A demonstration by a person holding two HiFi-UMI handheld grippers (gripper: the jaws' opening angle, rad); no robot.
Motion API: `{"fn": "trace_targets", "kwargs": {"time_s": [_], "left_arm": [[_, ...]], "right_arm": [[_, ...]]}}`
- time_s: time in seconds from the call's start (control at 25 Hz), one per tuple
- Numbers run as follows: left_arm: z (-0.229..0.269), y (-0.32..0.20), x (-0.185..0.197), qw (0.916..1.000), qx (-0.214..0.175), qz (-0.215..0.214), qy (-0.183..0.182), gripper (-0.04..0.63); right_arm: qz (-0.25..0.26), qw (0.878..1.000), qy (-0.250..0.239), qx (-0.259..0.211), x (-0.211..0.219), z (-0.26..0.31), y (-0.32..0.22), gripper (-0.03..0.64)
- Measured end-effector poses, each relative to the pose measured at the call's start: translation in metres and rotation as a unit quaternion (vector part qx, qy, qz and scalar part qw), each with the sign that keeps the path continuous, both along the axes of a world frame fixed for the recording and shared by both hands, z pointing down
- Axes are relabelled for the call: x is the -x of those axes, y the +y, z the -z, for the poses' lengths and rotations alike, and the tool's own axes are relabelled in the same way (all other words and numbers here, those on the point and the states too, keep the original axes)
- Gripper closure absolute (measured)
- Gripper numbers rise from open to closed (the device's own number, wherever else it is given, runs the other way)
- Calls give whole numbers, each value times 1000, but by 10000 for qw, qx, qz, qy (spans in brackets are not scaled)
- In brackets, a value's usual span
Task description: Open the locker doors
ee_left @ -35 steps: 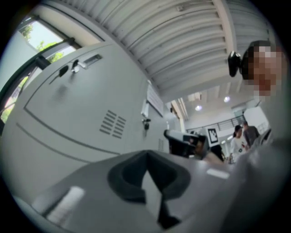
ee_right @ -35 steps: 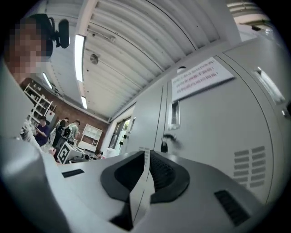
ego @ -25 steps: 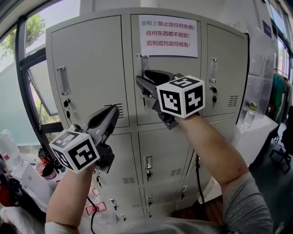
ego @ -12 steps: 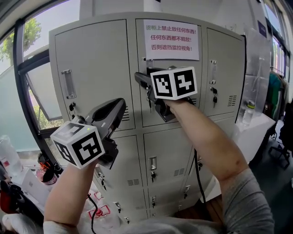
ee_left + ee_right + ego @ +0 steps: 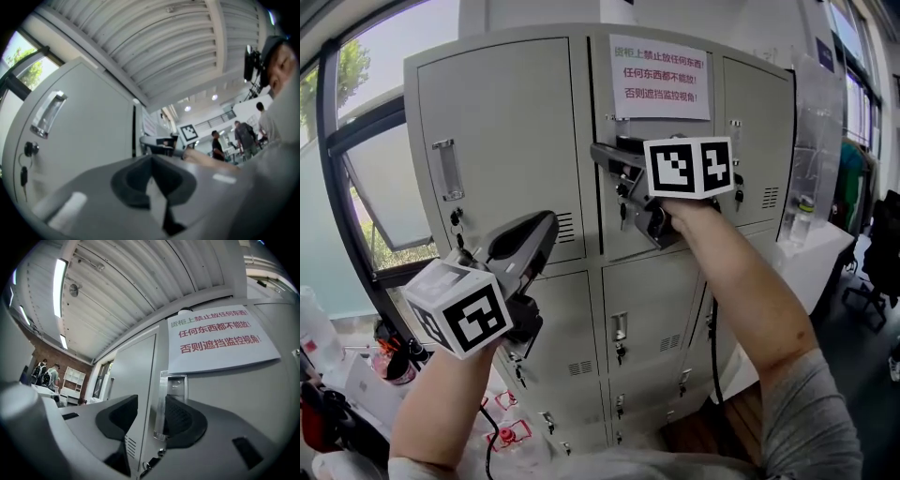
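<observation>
The grey locker bank fills the head view, with a paper notice on the top middle door. My right gripper is up at that door's left edge. In the right gripper view it stands open, with the door's clear handle and the door edge between the pads, the handle close to the right pad. Whether this door is ajar I cannot tell. My left gripper hangs lower left, in front of the top left door, and its jaws are shut on nothing.
The top left door has a handle and a key in its lock. The lower doors also have keys in their locks. A window lies left, a white counter right, and clutter low on the left. People stand far off.
My right gripper has risen a little against the middle door's handle. The left gripper has hardly moved. The head view has drifted, so the lockers sit further right.
</observation>
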State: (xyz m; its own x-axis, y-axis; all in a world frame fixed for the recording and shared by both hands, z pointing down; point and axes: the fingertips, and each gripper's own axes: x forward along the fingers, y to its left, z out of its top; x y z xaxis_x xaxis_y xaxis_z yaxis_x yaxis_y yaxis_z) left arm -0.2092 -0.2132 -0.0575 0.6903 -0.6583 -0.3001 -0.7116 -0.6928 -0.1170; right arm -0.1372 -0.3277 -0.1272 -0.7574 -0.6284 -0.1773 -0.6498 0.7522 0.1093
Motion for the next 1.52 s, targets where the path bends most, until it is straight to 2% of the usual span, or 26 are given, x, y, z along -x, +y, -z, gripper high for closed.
{"fn": "trace_targets", "kwargs": {"time_s": [0.12,0.24,0.48,0.64,0.84,1.04,1.2,1.28,1.36,1.52], "left_arm": [[-3,9,-12,9999,42,-116,-28,594],[-7,25,-42,9998,-4,-183,-22,594],[-15,56,-138,9997,-69,-205,111,594],[-20,70,-208,9998,-69,-162,113,594],[-26,83,-265,9999,17,-48,154,594],[-33,89,-285,9998,141,96,134,594],[-49,92,-279,9993,292,225,110,594],[-62,96,-271,9989,377,230,173,594],[-83,101,-257,9982,483,235,279,594],[-150,103,-222,9943,834,366,562,594]], "right_arm": [[290,9995,1,-110,-18,1,36,460],[598,9978,11,-273,-55,1,81,460],[880,9942,108,-609,-184,2,143,460],[782,9948,133,-646,-269,2,140,460],[239,9983,68,-535,-342,-4,106,471],[71,9983,-93,-567,-364,-7,98,477],[-328,9939,-390,-976,-382,-17,116,474],[-398,9915,-556,-1103,-390,-43,138,474],[-83,9938,-584,-940,-382,-95,161,481],[1004,9942,-305,-237,-321,-233,193,560]]}}
